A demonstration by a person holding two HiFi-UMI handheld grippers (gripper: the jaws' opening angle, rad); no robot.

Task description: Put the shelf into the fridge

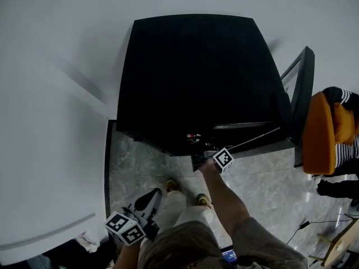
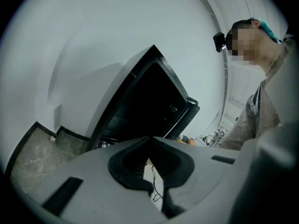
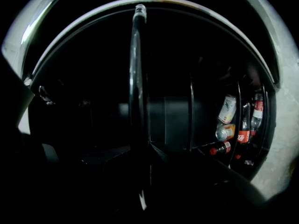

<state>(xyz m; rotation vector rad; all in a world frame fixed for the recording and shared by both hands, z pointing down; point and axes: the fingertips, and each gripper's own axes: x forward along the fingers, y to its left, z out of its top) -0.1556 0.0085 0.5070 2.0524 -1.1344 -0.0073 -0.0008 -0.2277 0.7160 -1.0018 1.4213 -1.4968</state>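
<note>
Grey plastic with black pads: the left gripper (image 1: 149, 200) hangs low at the person's side, well apart from the work. Its fingers are drawn together at the tips with nothing between them, and only floor (image 1: 263, 178) shows past the pads.

Right gripper (image 3: 147, 144): held out at the open front of the fridge (image 1: 196, 77), jaws closed on the near rim of the shelf (image 3: 136, 78).

Shelf: at the mouth of the fridge, carried by the right gripper alone and not yet seated. It is seen edge-on as one dark, glossy bar running from the jaws straight up the right gripper view to a pale-capped far end. Its long axis is judged to lie along that line, pointing away from the gripper into the cabinet. Whether the panel lies level or stands on edge cannot be told in the dark.

Handling, as judged: stiff and flat, likely light but long. Gripped at one rim it will lever against the jaws, and the glossy edge may slip. The panel material is unreadable, so knocks on the walls are best avoided. The soundest hold is the middle of the near rim — the free left gripper could steady a side.

Fridge: black, seen from above, with its door (image 1: 303, 94) swung open at its right and the interior dark.

Bottles (image 3: 243, 129): red-labelled, with a can or two, low at the right of the cabinet — some lying down
</note>
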